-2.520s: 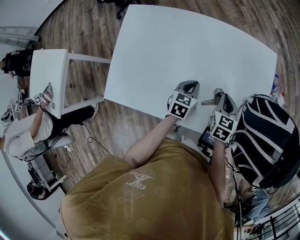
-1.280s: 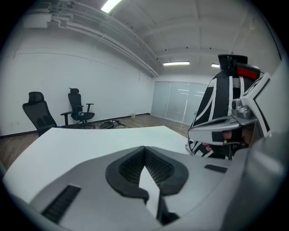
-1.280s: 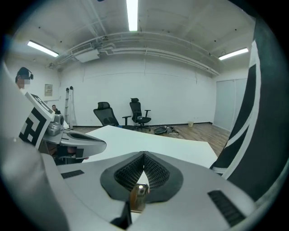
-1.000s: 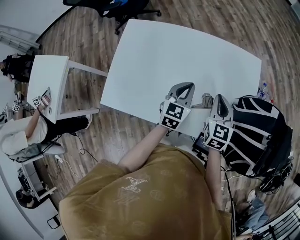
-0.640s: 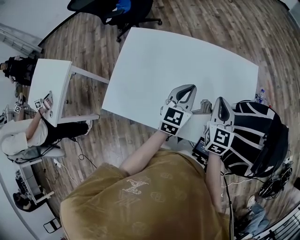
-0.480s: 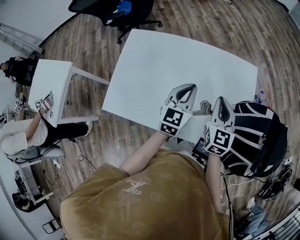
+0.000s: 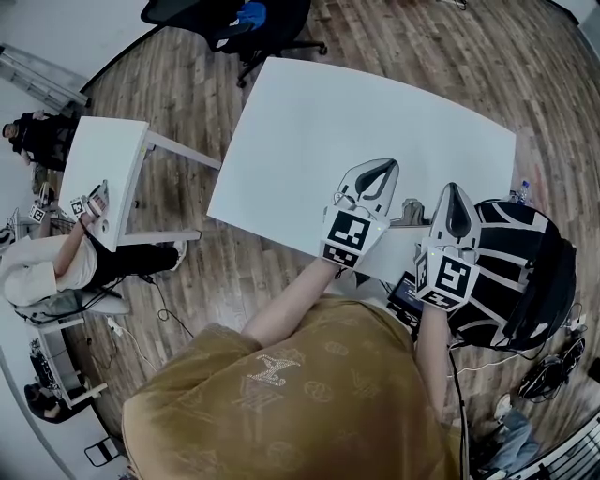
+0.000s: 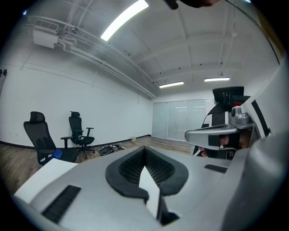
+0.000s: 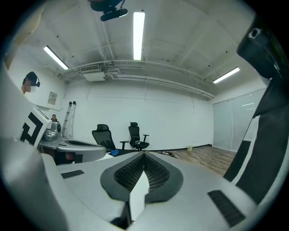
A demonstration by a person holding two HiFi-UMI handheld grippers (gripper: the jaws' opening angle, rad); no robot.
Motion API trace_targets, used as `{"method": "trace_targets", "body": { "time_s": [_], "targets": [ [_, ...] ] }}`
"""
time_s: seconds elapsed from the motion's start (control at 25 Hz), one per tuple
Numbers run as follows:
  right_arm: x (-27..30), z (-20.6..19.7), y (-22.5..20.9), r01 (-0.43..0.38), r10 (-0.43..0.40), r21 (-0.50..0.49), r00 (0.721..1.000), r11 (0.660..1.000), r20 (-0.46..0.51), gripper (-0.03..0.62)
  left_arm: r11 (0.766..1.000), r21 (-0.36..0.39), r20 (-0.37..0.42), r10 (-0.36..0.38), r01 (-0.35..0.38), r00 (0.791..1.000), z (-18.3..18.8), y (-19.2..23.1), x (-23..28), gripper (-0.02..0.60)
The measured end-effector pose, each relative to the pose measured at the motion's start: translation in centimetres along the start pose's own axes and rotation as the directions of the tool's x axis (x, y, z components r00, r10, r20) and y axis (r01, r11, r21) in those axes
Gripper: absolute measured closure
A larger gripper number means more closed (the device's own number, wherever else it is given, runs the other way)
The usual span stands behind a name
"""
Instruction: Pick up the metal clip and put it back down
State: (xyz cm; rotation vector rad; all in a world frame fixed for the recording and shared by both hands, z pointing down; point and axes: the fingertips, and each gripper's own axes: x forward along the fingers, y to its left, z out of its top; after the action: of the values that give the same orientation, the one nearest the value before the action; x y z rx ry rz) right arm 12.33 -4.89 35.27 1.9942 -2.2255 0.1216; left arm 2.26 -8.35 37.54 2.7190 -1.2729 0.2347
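left gripper [image 7: 386, 166] and right gripper [image 7: 452, 190] clenched, empty; lowered shut, either could shove the metal clip [image 7: 411, 208] off the near edge.

Only a sliver of the metal clip [image 7: 411, 208] shows at the table's [image 7: 309, 131] near edge, between the left gripper [image 7: 386, 169] and the right gripper [image 7: 453, 192], which cover the rest. Whether it touches the table cannot be told. A dark flat thing [image 7: 403, 294] below that edge is mostly hidden by the forearms. The office chair [image 7: 246, 21] is cut off at the top.
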Motion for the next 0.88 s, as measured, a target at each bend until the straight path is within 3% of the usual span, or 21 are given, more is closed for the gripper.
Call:
{"method": "trace_targets", "body": {
  "time_s": [0.24, 0.88],
  "targets": [
    [-0.4, 0.5, -0.1, 0.014, -0.014, 0.012, 1.000, 1.000, 0.015, 0.588, 1.000, 0.022, 0.037, -0.013, 0.012, 0.999, 1.9, -0.5, -0.1, 0.575],
    [-0.4, 0.9, -0.3, 0.011, -0.011, 0.019, 1.000, 1.000, 0.027, 0.588, 1.000, 0.023, 0.032, -0.015, 0.014, 0.999, 1.7, -0.4, 0.2, 0.575]
  ]
}}
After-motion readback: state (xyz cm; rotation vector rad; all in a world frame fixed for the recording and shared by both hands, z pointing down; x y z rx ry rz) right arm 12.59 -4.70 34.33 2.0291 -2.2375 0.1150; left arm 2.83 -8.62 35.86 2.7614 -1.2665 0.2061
